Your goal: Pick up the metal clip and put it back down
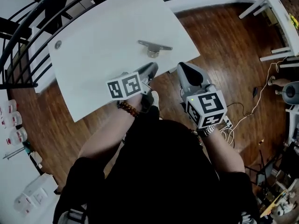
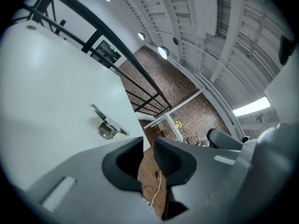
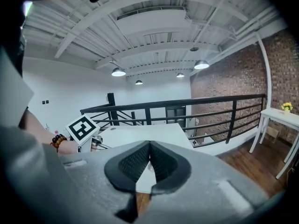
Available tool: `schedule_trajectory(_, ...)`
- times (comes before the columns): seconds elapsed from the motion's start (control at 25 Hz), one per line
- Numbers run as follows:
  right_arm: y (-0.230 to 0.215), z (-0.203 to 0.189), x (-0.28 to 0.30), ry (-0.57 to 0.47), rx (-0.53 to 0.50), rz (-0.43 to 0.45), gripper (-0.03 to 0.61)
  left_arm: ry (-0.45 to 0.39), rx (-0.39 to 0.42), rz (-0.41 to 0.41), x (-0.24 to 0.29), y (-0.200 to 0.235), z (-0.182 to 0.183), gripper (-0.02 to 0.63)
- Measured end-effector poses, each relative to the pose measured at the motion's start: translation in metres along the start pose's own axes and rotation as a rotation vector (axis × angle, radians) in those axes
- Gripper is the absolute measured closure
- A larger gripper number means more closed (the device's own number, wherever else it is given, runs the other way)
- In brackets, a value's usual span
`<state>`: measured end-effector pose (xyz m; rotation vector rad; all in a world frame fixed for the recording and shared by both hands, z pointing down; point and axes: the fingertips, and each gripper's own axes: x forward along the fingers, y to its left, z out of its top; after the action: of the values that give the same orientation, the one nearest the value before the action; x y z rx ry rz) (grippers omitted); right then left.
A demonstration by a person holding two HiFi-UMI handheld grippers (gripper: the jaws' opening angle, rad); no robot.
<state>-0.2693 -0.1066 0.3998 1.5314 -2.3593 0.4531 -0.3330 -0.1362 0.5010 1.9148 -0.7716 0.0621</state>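
A person stands over a white table with a gripper in each hand. The metal clip lies flat on the table top, toward its right side and a little in from the near edge, with nothing touching it. The left gripper is held low at the near edge of the table, its tips pointing at the clip but clearly short of it. Its jaws stand a narrow way apart, and only the wooden floor and a thin white cable show through the gap. The right gripper is held just to the right of the left one, off the table's near right corner and over the floor. Its jaws are closed tip to tip with nothing between them. A black railing runs round the far and left sides of the table.
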Motion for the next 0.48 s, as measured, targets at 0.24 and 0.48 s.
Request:
schedule_trajectory(0.24,-0.017,-0.001,0.035,0.052,0.004,-0.021,0.586,-0.015,-0.223,0.035,0.026,0.046,0.012,0.523)
schedule_trajectory(0.48,-0.036,-0.001,0.047,0.089,0.004,-0.045,0.586,-0.020,-0.386,0.073,0.051,0.074,0.011,0.500)
